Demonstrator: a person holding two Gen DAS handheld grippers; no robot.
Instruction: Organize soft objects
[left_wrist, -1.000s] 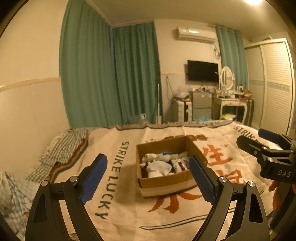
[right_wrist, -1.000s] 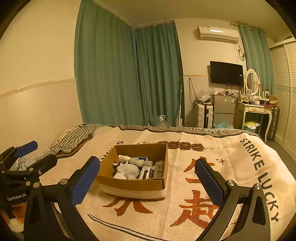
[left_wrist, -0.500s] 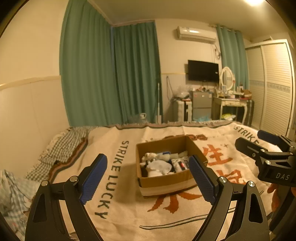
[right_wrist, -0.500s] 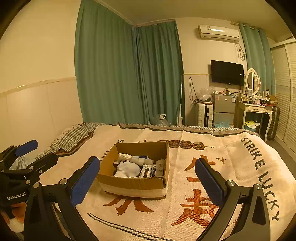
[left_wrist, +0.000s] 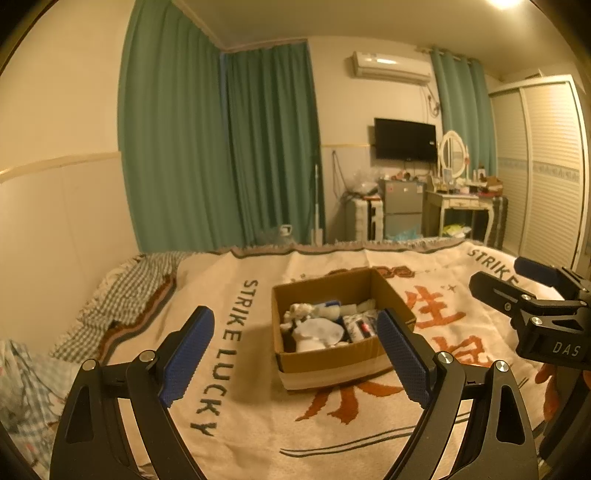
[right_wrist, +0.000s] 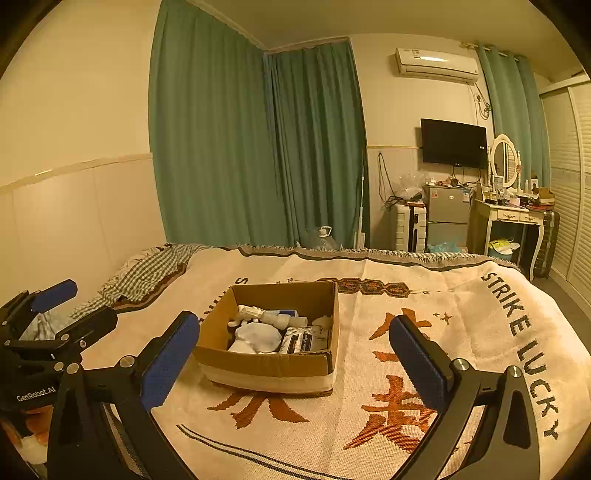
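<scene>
An open cardboard box (left_wrist: 332, 360) (right_wrist: 266, 363) stands on the bed's cream blanket. Inside lie several soft things: a white pouch (left_wrist: 317, 330) (right_wrist: 256, 338), a small white plush (left_wrist: 297, 312) (right_wrist: 249, 314) and a tissue pack (right_wrist: 304, 341) (left_wrist: 360, 326). My left gripper (left_wrist: 295, 347) is open and empty, held above the blanket just short of the box. My right gripper (right_wrist: 295, 350) is open and empty, also short of the box. Each gripper shows at the edge of the other's view.
The blanket (right_wrist: 424, 332) with "STRIKE LUCKY" lettering covers the bed. A checked cloth (left_wrist: 129, 295) lies at the bed's left side by the wall. Beyond the far edge stand green curtains (right_wrist: 258, 147), a small fridge (right_wrist: 447, 218) and a dressing table (right_wrist: 513, 218).
Both views have shifted only slightly; the box sits marginally lower in the right wrist view. Both grippers stay open and empty.
</scene>
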